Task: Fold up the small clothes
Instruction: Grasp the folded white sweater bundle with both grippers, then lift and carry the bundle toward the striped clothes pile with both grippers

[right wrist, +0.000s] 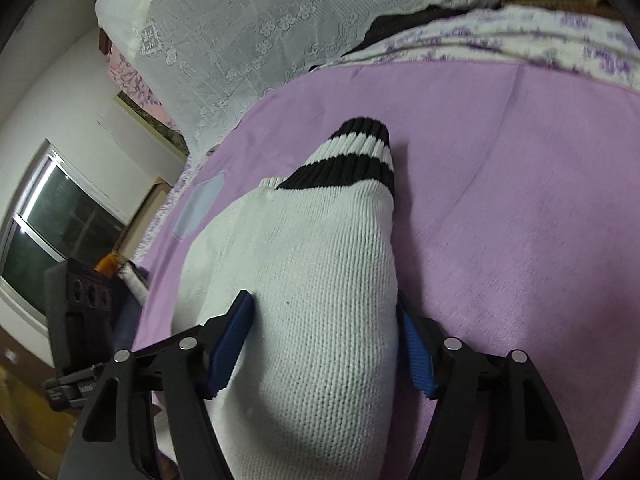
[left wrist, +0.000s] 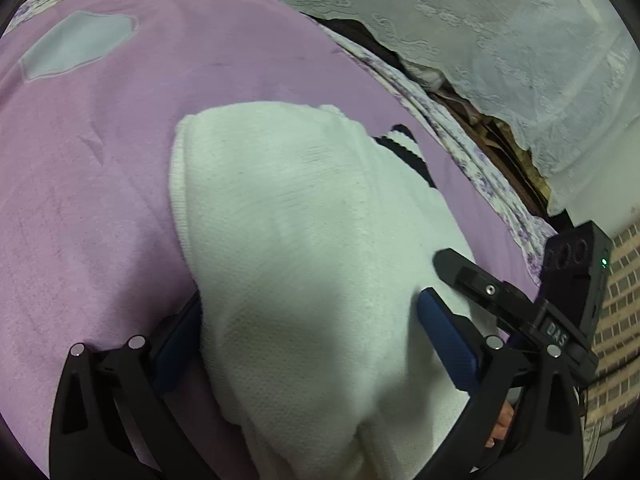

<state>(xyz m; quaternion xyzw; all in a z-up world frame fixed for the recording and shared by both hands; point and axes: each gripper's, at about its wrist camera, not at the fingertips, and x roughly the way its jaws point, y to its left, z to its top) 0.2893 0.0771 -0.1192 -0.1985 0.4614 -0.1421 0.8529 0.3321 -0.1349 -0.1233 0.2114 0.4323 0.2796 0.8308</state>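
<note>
A white knitted garment with a black-and-white striped cuff lies on a pink blanket. My left gripper is shut on the garment; cloth bulges between its blue pads and hides the left fingertip. In the right wrist view the same white knit fills the space between my right gripper's blue pads, which are shut on it. The striped cuff lies ahead of it. The right gripper's body shows at the right of the left wrist view.
A white lace cloth hangs behind the blanket, over a floral sheet. A pale patch sits on the blanket. A window and white wall are at the left of the right wrist view. A brick-patterned surface lies at the right.
</note>
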